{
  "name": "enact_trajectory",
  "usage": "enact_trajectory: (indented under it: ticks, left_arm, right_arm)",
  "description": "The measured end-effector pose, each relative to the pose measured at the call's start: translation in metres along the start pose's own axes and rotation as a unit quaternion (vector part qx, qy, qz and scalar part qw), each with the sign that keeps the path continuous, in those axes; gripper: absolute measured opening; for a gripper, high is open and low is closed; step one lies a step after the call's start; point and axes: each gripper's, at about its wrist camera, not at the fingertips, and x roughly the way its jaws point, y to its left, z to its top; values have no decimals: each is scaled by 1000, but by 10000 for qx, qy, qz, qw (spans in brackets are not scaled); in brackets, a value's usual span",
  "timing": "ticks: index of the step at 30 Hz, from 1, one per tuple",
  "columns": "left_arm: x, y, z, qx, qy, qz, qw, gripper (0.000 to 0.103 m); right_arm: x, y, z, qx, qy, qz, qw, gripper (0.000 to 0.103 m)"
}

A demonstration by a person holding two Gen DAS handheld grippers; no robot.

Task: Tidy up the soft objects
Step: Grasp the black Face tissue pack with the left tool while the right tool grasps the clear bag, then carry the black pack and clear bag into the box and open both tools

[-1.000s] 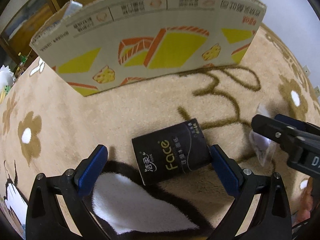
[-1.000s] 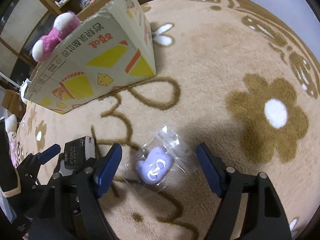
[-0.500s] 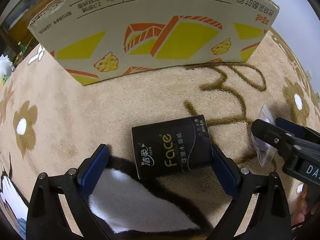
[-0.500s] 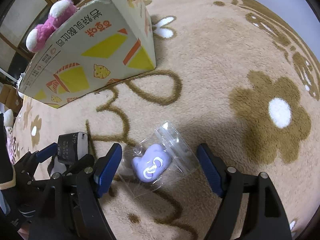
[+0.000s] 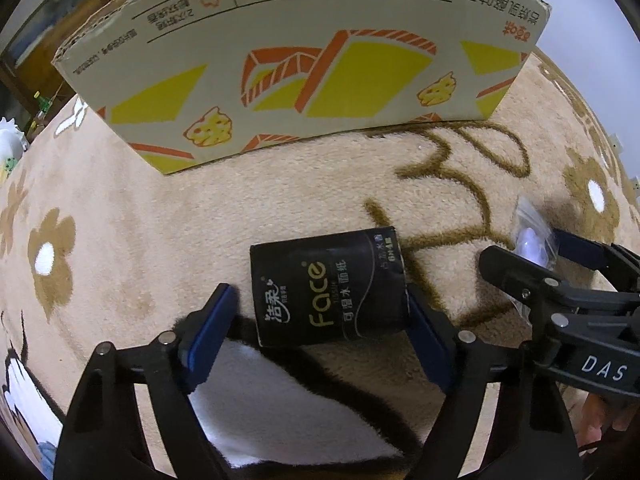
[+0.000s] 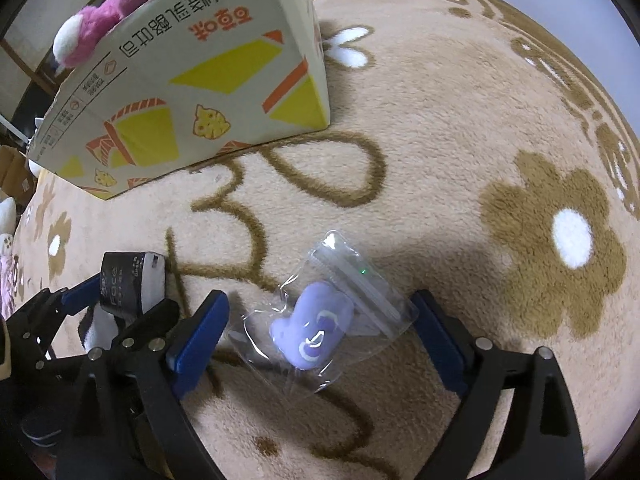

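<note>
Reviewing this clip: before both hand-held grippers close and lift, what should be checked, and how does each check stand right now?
1. Black tissue pack lies between the closing left hand-held gripper fingers: ok.
2. Both left pads pressing the pack: not ok, a gap shows at the left pad.
3. Bagged purple toy sits between the opening right hand-held gripper fingers: ok.
4. Right pads touching the clear bag: not ok, both stand clear of it.
5. Room left in the cardboard box, pink plush showing at its top: cannot tell.
</note>
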Motion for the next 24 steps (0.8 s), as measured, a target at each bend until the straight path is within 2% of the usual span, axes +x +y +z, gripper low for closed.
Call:
enact_trajectory:
  ticks: [3,7,8,9,17,20,24]
  left_arm:
    - [-2,-4,0,76,-49,-20,10000,68]
    - [-3,-8,1,116,-90,-10,9999,66]
    - [-3,-8,1,102,-89,-22,9999,66]
    - [-4,-8,2,81,-87,-37,9999,66]
    - [-16,-6,0,52,-258,149,9995,66]
    - [-25,0,1,-102,-426,200,9988,66]
    - [-45,7,1,-312,-835,401,9952,66]
  right_arm:
    - [1,2,0,8,4,-47,10000,94]
    - [-1,-1,2,0,-9,-247,9997,81]
    - [-3,-2,3,17,-31,-304,9995,73]
    - [-4,-2,3,46,-62,-344,9994,71]
    - [-10,-9,4,82,-242,-232,9994,69]
    - [-19,-10,7,91,-485,-103,9987,69]
    - [-40,-2,18,-33,-960,100,9953,69]
